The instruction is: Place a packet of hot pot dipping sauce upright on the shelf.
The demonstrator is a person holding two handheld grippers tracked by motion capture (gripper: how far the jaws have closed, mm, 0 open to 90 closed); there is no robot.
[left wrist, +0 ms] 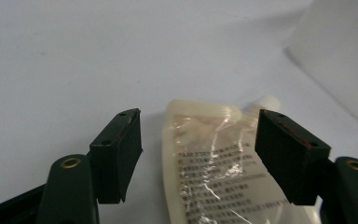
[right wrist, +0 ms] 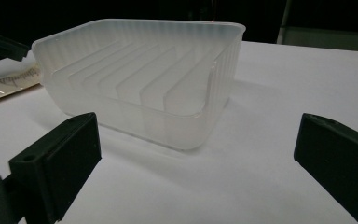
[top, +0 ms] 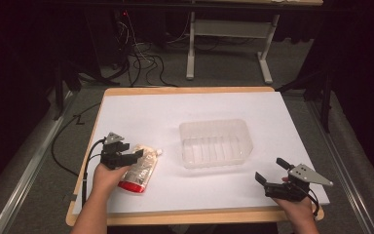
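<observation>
Right now your left tongs (left wrist: 198, 154) stand wide astride the pouch (top: 140, 168), not yet pressing it. It lies flat on the counter (top: 272, 117), long axis along the tongs' reach, spout toward the clear tub (top: 214, 142), which holds nothing. Your right tongs (right wrist: 196, 163) gape wide, holding nothing, well away from the pouch.

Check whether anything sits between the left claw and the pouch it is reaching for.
Nothing visible does. In the left gripper view, the flat cream pouch with printed text and a white spout lies directly between the open jaws of the left claw, which do not yet press on it. The translucent ribbed plastic tub stands apart, further along the table.
</observation>
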